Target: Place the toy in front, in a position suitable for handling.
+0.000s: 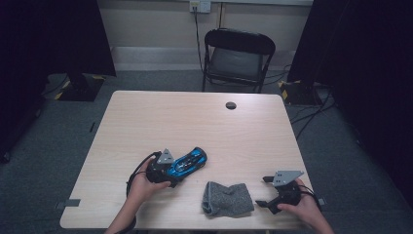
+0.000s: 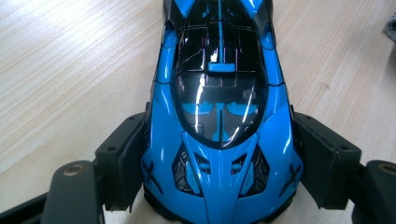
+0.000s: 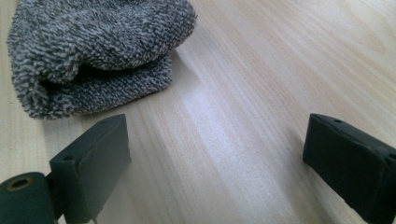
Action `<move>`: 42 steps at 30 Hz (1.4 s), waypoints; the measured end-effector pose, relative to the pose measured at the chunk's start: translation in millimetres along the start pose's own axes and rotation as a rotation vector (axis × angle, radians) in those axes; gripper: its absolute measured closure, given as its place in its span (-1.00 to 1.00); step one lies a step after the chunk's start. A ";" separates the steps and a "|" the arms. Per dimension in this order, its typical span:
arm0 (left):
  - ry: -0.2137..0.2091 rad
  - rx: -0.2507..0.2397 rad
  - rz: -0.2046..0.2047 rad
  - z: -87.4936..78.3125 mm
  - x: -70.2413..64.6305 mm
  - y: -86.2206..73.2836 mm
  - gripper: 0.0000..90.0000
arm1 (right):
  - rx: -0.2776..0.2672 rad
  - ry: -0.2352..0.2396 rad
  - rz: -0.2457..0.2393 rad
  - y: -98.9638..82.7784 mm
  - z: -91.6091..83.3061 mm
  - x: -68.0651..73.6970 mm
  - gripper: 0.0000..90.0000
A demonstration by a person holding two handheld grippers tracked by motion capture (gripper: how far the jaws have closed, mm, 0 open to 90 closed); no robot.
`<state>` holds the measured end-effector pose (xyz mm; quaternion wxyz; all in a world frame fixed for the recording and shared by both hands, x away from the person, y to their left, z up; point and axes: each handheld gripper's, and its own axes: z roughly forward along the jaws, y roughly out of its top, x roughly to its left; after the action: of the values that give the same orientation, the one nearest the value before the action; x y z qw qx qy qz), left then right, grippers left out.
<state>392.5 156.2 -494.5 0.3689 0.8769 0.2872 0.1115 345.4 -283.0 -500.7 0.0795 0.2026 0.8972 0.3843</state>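
A pale wooden desk (image 1: 195, 122) fills the middle of our high view, a black folding chair (image 1: 238, 56) behind it. Lower left of centre, our left tool (image 1: 168, 171) has its jaws clamped on the flanks of the blue toy car (image 2: 219, 116). Lower right, our right tool (image 1: 265, 191) gapes wide, gripping nothing, near the grey knitted cloth (image 3: 93, 51).

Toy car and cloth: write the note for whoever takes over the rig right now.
Left tongs: shut on the blue car, pads against both its sides, car on the table.
Right tongs: open, holding nothing, low over the table beside the grey cloth.
Cloth lies folded near the front edge, between the two hands, apart from the car.
Done: car gripped.
Left: probably pick up the cloth and bring it to the car.
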 end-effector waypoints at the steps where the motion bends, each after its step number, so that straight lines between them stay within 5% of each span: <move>1: 0.000 -0.003 0.000 0.1 0.0 -0.3 -0.43 | -0.002 0.002 -0.001 -0.1 -0.2 0.3 -0.85; 13: 0.012 -0.021 -0.011 0.2 0.4 -3.4 -0.50 | -0.016 0.008 -0.042 17.6 -13.5 3.2 -0.75; 22: 0.016 -0.018 -0.028 -2.2 0.4 -5.2 -0.57 | -0.103 0.113 -0.111 60.0 -19.6 26.5 -0.70; 24: 0.020 -0.017 -0.027 -2.5 0.2 -5.2 -0.57 | -0.121 0.170 -0.142 73.7 -13.5 39.1 -0.65; 34: 0.027 -0.034 -0.029 -6.9 -0.7 -3.6 -0.59 | -0.083 0.218 -0.195 93.6 23.9 59.8 -0.13; 42: 0.011 -0.024 -0.039 -12.4 -0.1 -6.4 -0.61 | 0.022 0.195 -0.227 90.0 51.7 64.0 -0.21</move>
<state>384.6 167.0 -490.3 0.3801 0.8660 0.3049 0.1125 330.1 -165.8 -470.7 0.0329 0.0624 0.9219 0.3809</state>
